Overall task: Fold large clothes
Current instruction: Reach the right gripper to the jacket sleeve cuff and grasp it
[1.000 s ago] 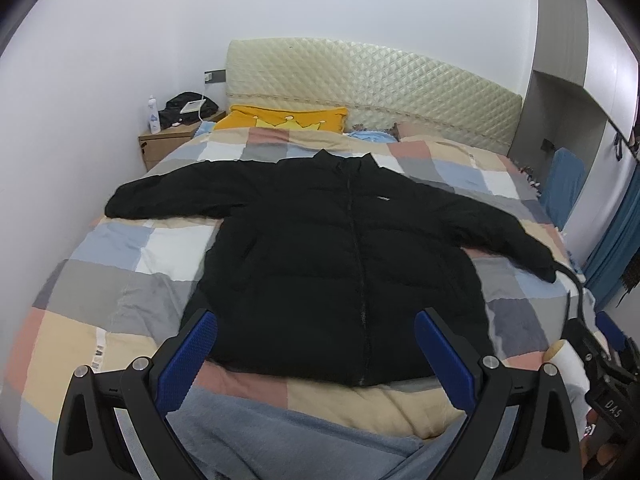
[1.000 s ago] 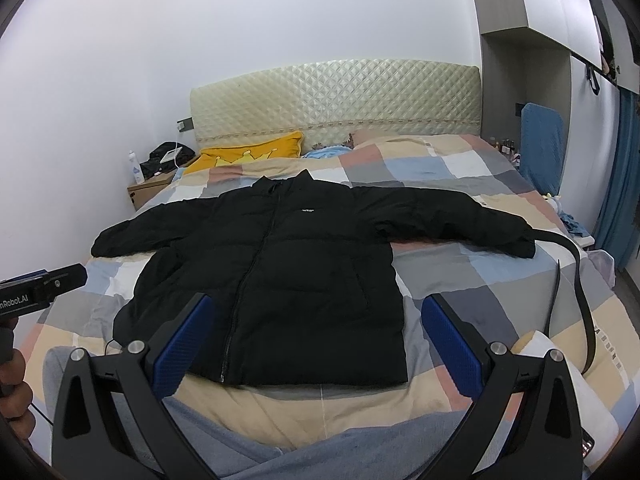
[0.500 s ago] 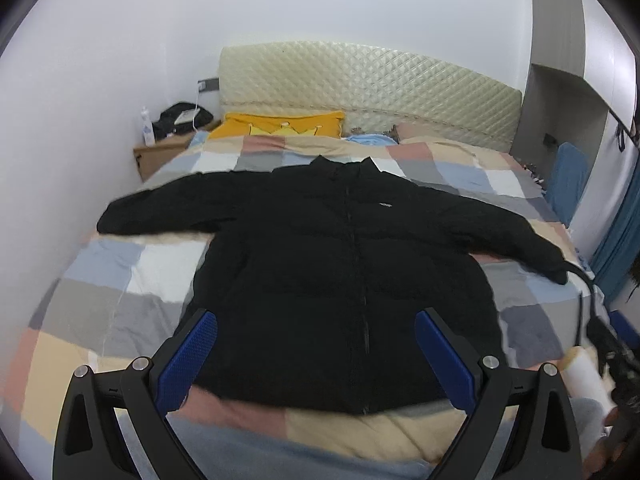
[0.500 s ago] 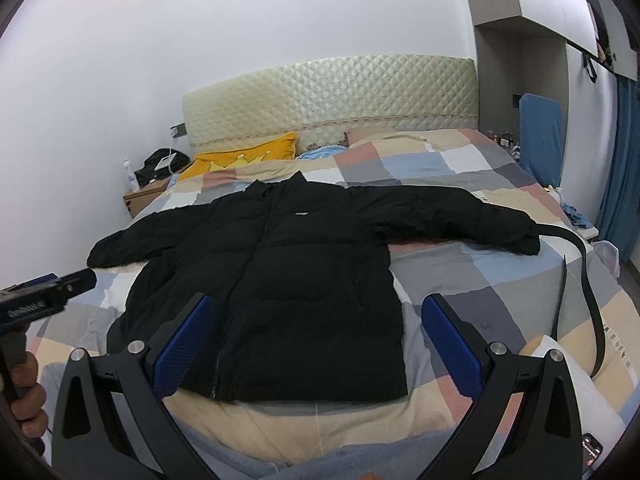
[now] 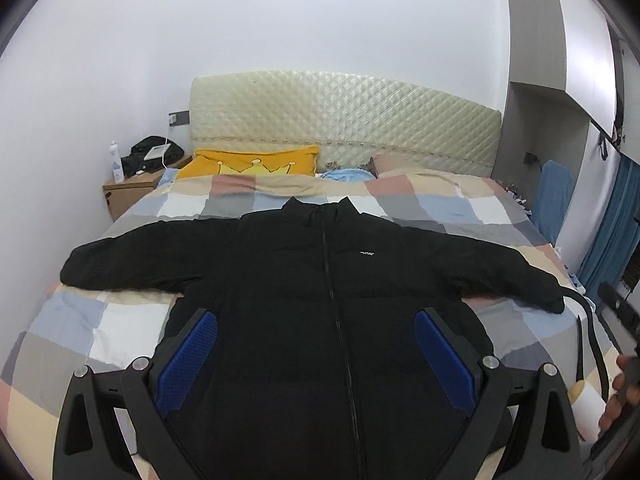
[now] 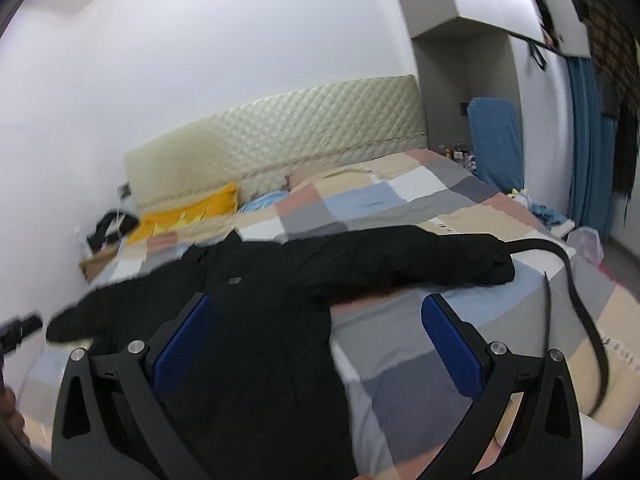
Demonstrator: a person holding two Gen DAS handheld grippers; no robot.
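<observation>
A black puffer jacket (image 5: 320, 300) lies flat, zipped front up, on a checked quilt, both sleeves spread out sideways. It also shows in the right wrist view (image 6: 280, 300), blurred. My left gripper (image 5: 316, 360) is open and empty, held above the jacket's lower body. My right gripper (image 6: 320, 344) is open and empty, over the jacket's right side below the right sleeve (image 6: 440, 256).
The bed's checked quilt (image 5: 100, 320) has a yellow pillow (image 5: 248, 162) and a padded headboard (image 5: 344, 120) at the far end. A black belt (image 6: 576, 304) lies by the right sleeve cuff. A nightstand (image 5: 128, 190) stands far left. Blue curtains (image 6: 588, 140) hang right.
Both grippers have moved forward over the bed and closer to the jacket. The right one has swung to the right and tilted. Both stay open.
</observation>
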